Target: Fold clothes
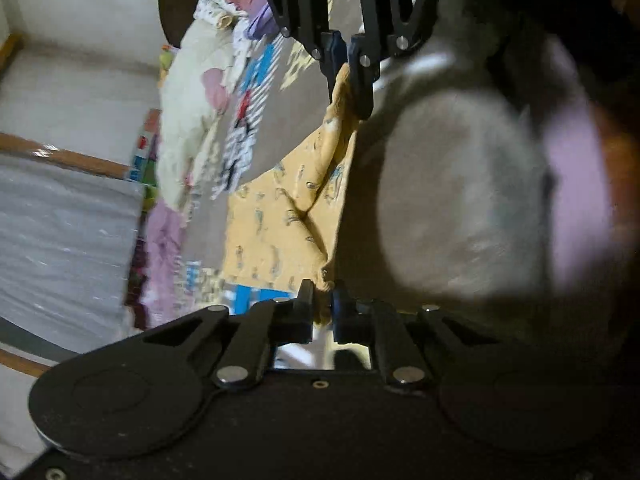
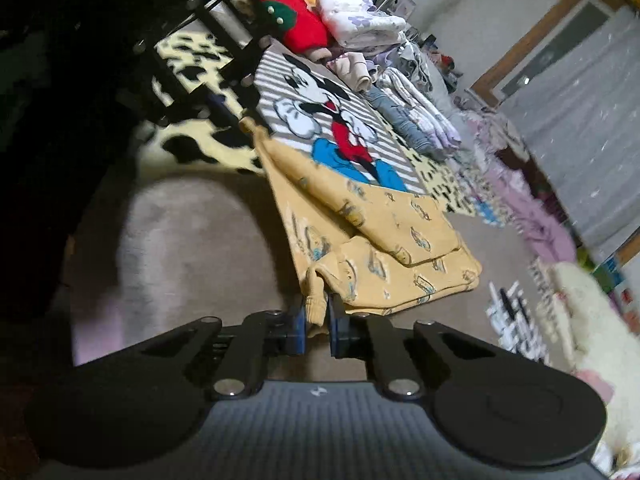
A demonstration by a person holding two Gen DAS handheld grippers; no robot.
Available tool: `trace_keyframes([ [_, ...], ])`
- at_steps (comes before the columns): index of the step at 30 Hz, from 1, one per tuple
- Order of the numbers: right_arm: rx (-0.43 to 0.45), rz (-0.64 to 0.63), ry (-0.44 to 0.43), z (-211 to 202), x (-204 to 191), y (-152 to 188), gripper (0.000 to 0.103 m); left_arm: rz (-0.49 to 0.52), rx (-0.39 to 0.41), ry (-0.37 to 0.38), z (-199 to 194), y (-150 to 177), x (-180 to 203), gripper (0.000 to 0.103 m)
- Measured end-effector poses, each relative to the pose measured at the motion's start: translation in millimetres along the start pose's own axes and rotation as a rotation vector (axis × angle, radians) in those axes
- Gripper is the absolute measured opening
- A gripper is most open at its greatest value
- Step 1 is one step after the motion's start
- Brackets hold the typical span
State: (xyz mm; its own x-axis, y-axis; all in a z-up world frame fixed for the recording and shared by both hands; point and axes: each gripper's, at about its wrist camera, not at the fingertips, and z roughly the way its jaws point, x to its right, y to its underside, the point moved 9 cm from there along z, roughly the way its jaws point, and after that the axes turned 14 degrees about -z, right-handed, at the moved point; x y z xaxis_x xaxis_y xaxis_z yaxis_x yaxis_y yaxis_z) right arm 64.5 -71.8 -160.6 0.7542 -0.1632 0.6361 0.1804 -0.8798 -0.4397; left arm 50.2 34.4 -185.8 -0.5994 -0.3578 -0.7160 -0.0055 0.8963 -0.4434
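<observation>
Yellow printed garment (image 2: 384, 236) lay partly folded on a cartoon-mouse blanket (image 2: 320, 120). Left hand-held gripper (image 1: 322, 312) and right hand-held gripper (image 2: 317, 312) each clamped 1 corner. Piled laundry (image 2: 404, 108) lined the blanket's far edge.

A yellow garment (image 2: 384, 240) with small blue-grey prints hangs partly lifted, pinched at two corners. Its near corner (image 2: 316, 296) is bunched; its far corner (image 2: 252, 124) is drawn taut. The lower part lies folded in layers on the grey surface.
</observation>
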Motion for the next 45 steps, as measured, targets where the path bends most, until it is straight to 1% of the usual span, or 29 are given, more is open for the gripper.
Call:
trace_keyframes([
  [3, 0.001, 0.034, -0.07, -18, -6, 0, 0.013, -0.062, -0.006, 0.068, -9, -6, -2, 0.007],
  [6, 0.005, 0.074, -0.09, -28, 2, 1, 0.013, -0.199, -0.008, 0.125, -4, -15, -28, 0.008],
  [8, 0.014, 0.13, -0.098, -31, 18, 1, 0.013, -0.288, -0.001, 0.147, 0, -21, -49, 0.008],
  [12, 0.036, 0.24, -0.079, -29, 65, 1, 0.013, -0.406, 0.017, 0.173, 12, -31, -89, 0.008],
  [14, 0.043, 0.272, -0.071, -27, 86, 1, 0.013, -0.413, 0.031, 0.174, 17, -37, -101, 0.008],
  [16, 0.045, 0.279, -0.078, -24, 96, 2, 0.013, -0.418, 0.034, 0.184, 16, -38, -104, 0.008],
  [19, 0.046, 0.276, -0.086, -21, 107, 2, 0.013, -0.455, 0.035, 0.19, 20, -38, -107, 0.008],
  [21, 0.04, 0.254, -0.097, -18, 109, 3, 0.013, -0.469, 0.026, 0.178, 30, -36, -116, 0.008],
  [24, 0.039, 0.265, -0.107, -9, 120, 5, 0.013, -0.49, 0.01, 0.158, 46, -35, -131, 0.008],
  [26, 0.028, 0.283, -0.11, 3, 135, 6, 0.012, -0.504, 0.0, 0.144, 56, -33, -141, 0.008],
  [29, 0.01, 0.323, -0.115, 23, 160, 11, 0.012, -0.508, -0.021, 0.136, 82, -36, -162, 0.008],
  [36, -0.039, 0.413, -0.128, 83, 219, 24, 0.012, -0.554, -0.063, 0.167, 147, -32, -196, 0.008],
  [41, -0.055, 0.493, -0.15, 122, 248, 39, 0.012, -0.579, -0.082, 0.191, 184, -25, -209, 0.008],
  [45, -0.073, 0.538, -0.181, 150, 258, 50, 0.012, -0.582, -0.108, 0.217, 209, -19, -211, 0.008],
])
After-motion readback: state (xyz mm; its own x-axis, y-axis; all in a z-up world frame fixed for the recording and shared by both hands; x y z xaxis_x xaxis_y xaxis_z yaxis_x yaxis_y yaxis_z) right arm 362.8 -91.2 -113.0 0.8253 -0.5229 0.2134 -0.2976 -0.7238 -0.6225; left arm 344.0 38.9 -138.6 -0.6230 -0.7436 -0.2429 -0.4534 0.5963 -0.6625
